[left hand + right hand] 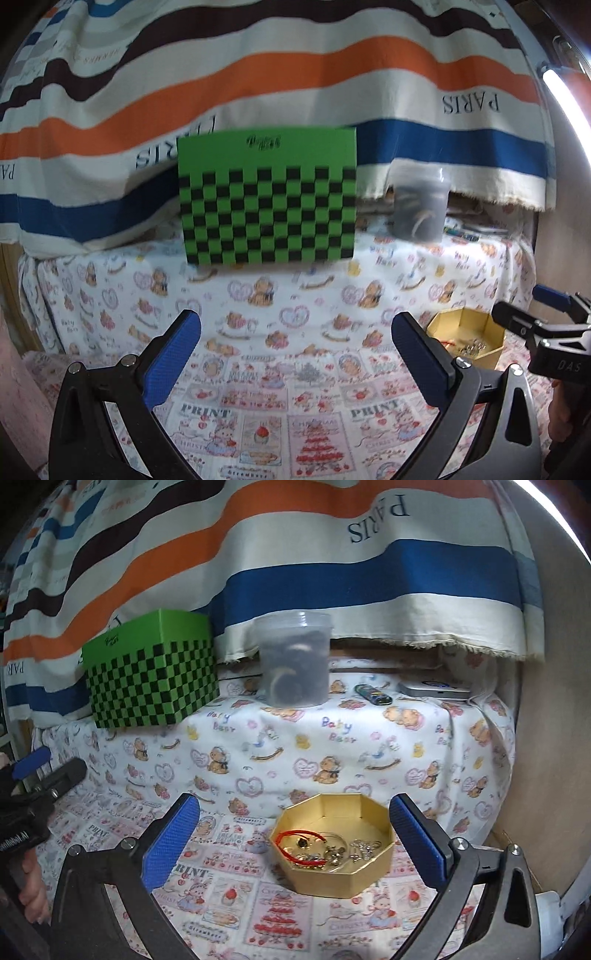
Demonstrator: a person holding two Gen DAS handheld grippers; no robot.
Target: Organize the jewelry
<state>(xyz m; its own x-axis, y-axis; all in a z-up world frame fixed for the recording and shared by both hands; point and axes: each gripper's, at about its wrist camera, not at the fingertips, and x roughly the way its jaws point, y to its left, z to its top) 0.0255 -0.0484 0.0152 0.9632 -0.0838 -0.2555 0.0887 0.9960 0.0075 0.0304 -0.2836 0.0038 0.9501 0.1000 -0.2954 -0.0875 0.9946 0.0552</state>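
Note:
A gold octagonal box (334, 875) lies on the printed cloth and holds a red cord bracelet (295, 836) and several small metal pieces of jewelry (347, 851). My right gripper (295, 840) hovers open just before it, with nothing between its blue pads. In the left wrist view the same gold box (467, 341) sits at the right, behind the right pad. My left gripper (295, 358) is open and empty over the cloth. The right gripper (532, 314) shows at that view's right edge, and the left gripper (48, 766) at the other view's left edge.
A green and black checkered box (267, 195) stands on the raised, bear-print ledge (332, 746). Beside it is a cloudy plastic tub (295, 661) with dark things inside. A small dark case (373, 694) and a flat silver device (436, 692) lie further right. A striped cloth (295, 74) hangs behind.

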